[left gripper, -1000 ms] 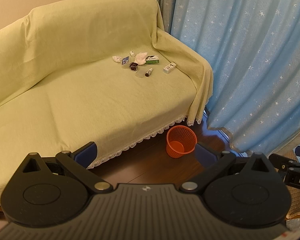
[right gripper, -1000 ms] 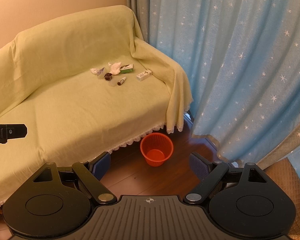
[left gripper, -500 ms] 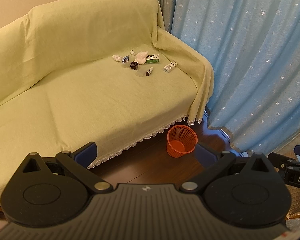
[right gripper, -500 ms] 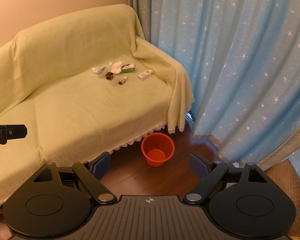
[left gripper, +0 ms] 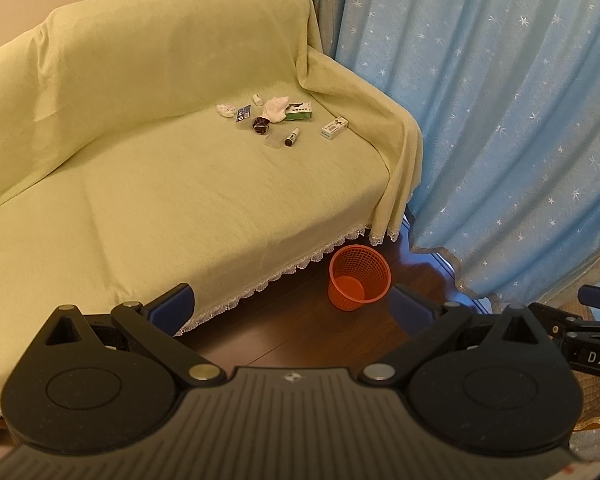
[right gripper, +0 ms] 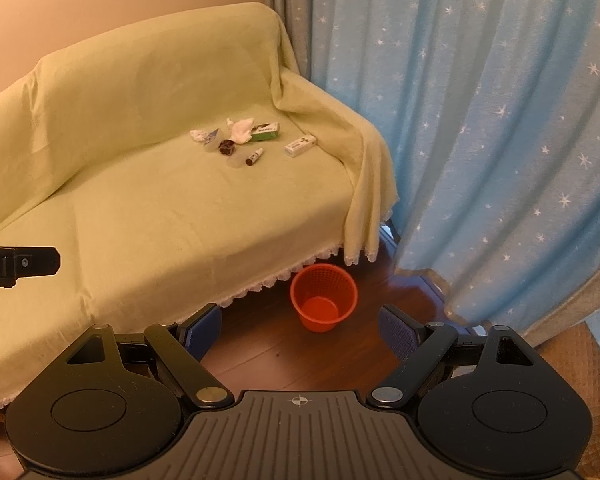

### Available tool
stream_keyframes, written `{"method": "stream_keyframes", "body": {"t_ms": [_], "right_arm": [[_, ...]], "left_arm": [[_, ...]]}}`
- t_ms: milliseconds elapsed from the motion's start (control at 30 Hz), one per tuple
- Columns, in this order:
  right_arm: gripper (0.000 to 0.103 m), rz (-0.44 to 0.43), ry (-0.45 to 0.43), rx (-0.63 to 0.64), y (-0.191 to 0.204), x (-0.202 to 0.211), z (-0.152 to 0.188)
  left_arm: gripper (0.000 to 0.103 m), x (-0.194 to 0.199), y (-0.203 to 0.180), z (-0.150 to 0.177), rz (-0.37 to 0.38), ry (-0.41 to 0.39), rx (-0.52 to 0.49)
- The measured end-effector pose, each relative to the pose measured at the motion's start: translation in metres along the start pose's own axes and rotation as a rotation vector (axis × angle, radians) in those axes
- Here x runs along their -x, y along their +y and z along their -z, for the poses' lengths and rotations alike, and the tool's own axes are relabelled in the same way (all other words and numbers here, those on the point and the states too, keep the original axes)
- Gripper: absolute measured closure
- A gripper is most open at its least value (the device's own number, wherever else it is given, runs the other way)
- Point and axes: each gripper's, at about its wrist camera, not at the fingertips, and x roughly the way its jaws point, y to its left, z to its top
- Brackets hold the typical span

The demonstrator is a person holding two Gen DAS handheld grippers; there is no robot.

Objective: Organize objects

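Note:
Several small items lie in a cluster on the sofa seat's far right: a crumpled white tissue (left gripper: 276, 107) (right gripper: 242, 128), a green box (left gripper: 299, 111) (right gripper: 265, 131), a white box (left gripper: 334, 127) (right gripper: 300, 145), a small bottle (left gripper: 292, 136) (right gripper: 255, 157), a dark round item (left gripper: 260, 124) (right gripper: 226, 146). An orange mesh bin (left gripper: 359, 283) (right gripper: 324, 296) stands on the floor by the sofa's front right corner. My left gripper (left gripper: 290, 306) and right gripper (right gripper: 300, 328) hang open and empty, well short of the sofa.
A pale green cover drapes the sofa (left gripper: 160, 184) (right gripper: 148, 200). Blue star-patterned curtains (left gripper: 500, 120) (right gripper: 480, 140) hang to the right. Dark wood floor (left gripper: 284, 320) lies in front. The other gripper shows at each view's edge (left gripper: 592, 348) (right gripper: 16, 266).
Both views have crept slightly; the scene is otherwise the same, and both grippers remain open.

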Motion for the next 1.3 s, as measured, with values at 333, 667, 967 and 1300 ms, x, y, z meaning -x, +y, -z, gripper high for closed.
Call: {"method": "stream_keyframes", "body": {"t_ms": [333, 667, 967, 1300], "right_arm": [[0.019, -0.013, -0.002, 0.013, 0.015, -0.026, 0.000], [0.020, -0.014, 0.028, 0.059, -0.003, -0.061, 0.012], [0.020, -0.050, 0.076, 0.185, -0.043, -0.131, 0.001], [0.021, -0.157, 0.130, 0.346, -0.097, -0.243, -0.020]], "left_arm": [[0.001, -0.024, 0.016, 0.000, 0.024, 0.001, -0.050], [0.001, -0.072, 0.000, -0.005, 0.033, -0.011, -0.081], [0.001, -0.134, -0.033, -0.028, 0.005, -0.026, -0.088], [0.001, -0.231, -0.075, -0.051, -0.049, 0.053, -0.063]]}}
